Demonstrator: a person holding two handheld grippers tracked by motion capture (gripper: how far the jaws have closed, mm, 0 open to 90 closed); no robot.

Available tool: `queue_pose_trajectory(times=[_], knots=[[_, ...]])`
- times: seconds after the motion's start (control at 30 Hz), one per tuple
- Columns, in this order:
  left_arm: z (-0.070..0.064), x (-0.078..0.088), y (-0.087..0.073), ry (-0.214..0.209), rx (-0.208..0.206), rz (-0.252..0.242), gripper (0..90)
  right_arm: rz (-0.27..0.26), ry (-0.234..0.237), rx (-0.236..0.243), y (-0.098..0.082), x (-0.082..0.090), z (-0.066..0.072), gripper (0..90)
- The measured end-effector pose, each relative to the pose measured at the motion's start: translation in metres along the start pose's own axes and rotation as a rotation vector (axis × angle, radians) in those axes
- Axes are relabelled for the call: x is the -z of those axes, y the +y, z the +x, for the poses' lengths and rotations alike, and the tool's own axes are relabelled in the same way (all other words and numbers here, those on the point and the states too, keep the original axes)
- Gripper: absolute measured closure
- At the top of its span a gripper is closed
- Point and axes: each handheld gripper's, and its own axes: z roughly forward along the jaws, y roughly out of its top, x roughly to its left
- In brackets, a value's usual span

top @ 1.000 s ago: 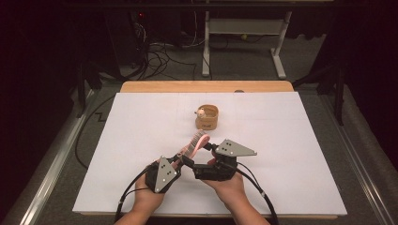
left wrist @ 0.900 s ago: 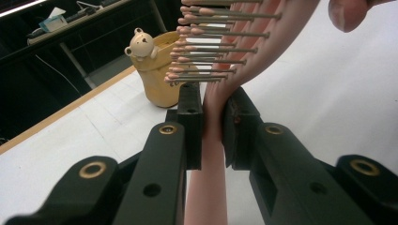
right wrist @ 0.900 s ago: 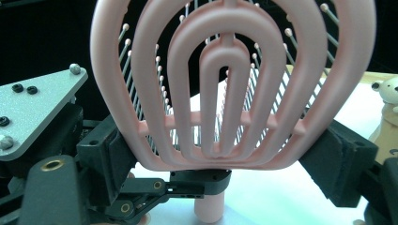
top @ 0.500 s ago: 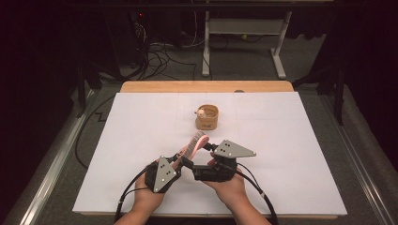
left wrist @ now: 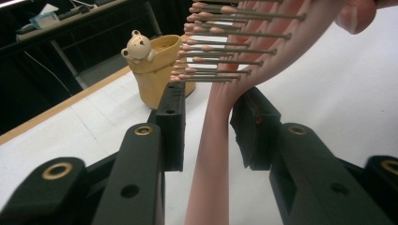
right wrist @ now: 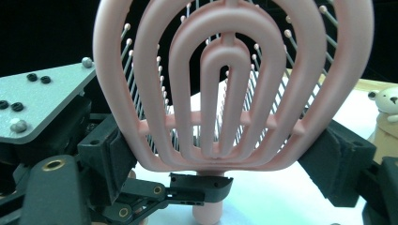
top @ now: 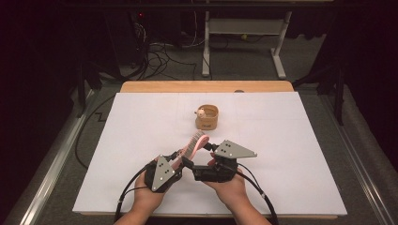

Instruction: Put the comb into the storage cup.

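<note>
A pink hairbrush [top: 195,142] stands tilted above the white sheet, between my two grippers. My right gripper [right wrist: 220,145] is shut on the sides of the brush head [right wrist: 225,84], its pads pressing both edges. My left gripper [left wrist: 212,93] has just been opening. Its jaws stand a little apart around the brush handle [left wrist: 211,154], with a gap showing on the left side. In the high view the left gripper [top: 180,159] and right gripper [top: 209,152] meet near the table's front edge. A tan cup with a small bear [top: 207,117] stands beyond them.
The white sheet [top: 141,131] covers a wooden table [top: 206,86]. The bear cup [left wrist: 155,65] stands just past the brush bristles. A fingertip [left wrist: 356,14] rests by the brush head. Cables and a metal stand [top: 244,28] lie on the floor behind the table.
</note>
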Motion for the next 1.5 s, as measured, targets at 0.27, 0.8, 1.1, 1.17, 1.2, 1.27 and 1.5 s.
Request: queue_pose_trajectory(times=[0.27, 0.8, 1.1, 1.17, 1.2, 1.27, 1.5], knots=[[0.001, -0.002, 0.000, -0.023, 0.020, 0.006, 55.7, 0.001, -0.007, 0.009, 0.000, 0.001, 0.000, 20.3], [0.009, -0.004, -0.002, -0.087, 0.086, 0.014, 35.5, -0.003, -0.012, 0.012, 0.001, 0.002, -0.002, 20.2], [0.019, 0.001, -0.004, -0.100, 0.105, -0.001, 28.1, -0.002, -0.030, 0.026, 0.002, 0.004, -0.002, 20.2], [0.022, 0.002, -0.004, -0.110, 0.116, -0.003, 24.7, -0.001, -0.035, 0.026, 0.003, 0.005, -0.003, 20.2], [0.024, 0.002, -0.004, -0.112, 0.118, 0.000, 23.5, -0.002, -0.037, 0.024, 0.003, 0.005, -0.004, 20.2], [0.026, 0.002, -0.005, -0.113, 0.123, 0.003, 21.5, -0.007, -0.043, 0.025, 0.003, 0.006, -0.005, 20.2], [0.035, 0.004, -0.006, -0.114, 0.148, -0.004, 15.9, -0.014, -0.062, 0.029, 0.005, 0.010, -0.009, 20.2]])
